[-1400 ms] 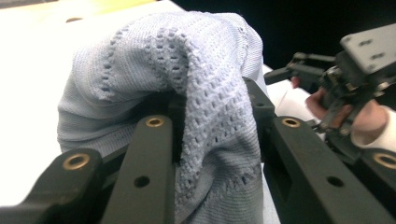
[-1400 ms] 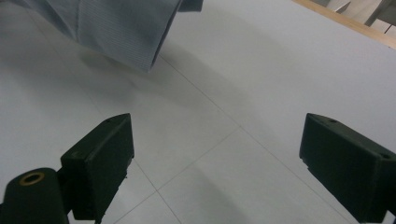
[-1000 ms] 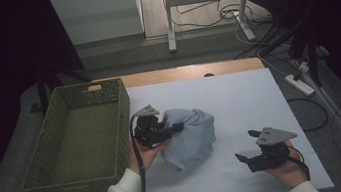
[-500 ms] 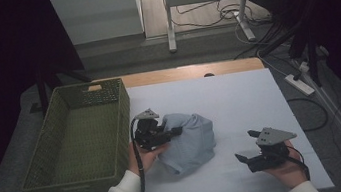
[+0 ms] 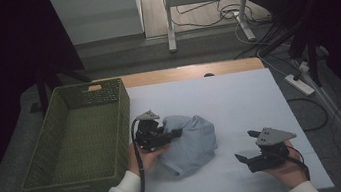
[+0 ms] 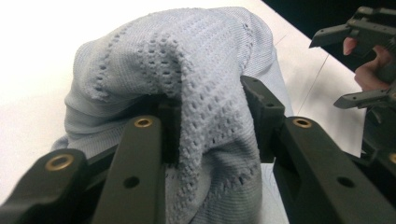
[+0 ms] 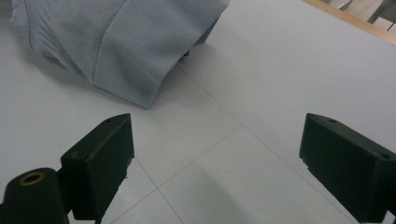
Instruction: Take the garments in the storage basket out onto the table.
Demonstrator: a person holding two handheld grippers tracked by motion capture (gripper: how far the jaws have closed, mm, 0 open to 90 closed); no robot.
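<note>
A light blue knit garment [image 5: 193, 146] lies crumpled on the white table [image 5: 239, 96], left of centre. My left gripper [image 5: 174, 135] reaches into its left side from the basket side. In the left gripper view a raised fold of the garment [image 6: 187, 70] stands between the jaws of the left gripper [image 6: 210, 121]. These jaws have just been opening, and the fold looks puffy and loose, not pinched. My right gripper [image 5: 245, 146] rests open near the front right, apart from the cloth. The garment [image 7: 116, 42] lies ahead of the right gripper [image 7: 215, 154], whose jaws hold nothing.
A green woven basket [image 5: 120, 113] stands at the table's left with nothing visible in it. A wooden strip [image 5: 190, 72] runs along the table's far edge. Cables and a power strip [image 5: 299, 84] lie on the floor to the right.
The left gripper has shifted slightly toward me and the garment has slumped a little under it. The right gripper has kept still.
</note>
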